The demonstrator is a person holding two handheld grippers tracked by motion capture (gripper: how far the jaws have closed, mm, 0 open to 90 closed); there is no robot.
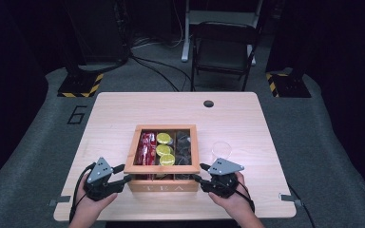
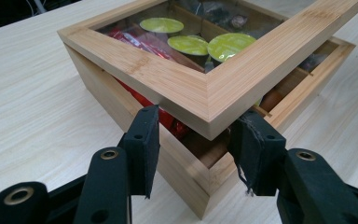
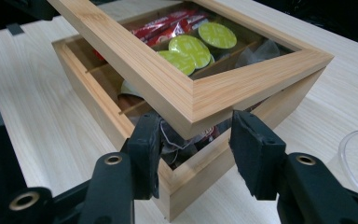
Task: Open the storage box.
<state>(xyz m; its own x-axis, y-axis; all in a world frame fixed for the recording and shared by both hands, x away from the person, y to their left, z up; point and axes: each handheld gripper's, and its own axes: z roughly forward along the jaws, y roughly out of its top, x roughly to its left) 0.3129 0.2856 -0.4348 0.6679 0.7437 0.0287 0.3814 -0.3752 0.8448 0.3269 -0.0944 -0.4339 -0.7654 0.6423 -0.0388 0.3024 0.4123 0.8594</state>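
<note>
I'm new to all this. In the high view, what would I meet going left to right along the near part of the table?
Left gripper → red packets → green capsules → dark packets → right gripper → clear cup.

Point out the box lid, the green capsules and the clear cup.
box lid point(image 2: 186, 88): left gripper view, near wooden frame corner.
green capsules point(image 1: 164, 149): high view, middle capsule's top.
clear cup point(image 1: 221, 150): high view, its rim, right of the box.

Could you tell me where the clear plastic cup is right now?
In the high view, the clear cup stands on the table, right of the tea box, beyond the right gripper.
</note>
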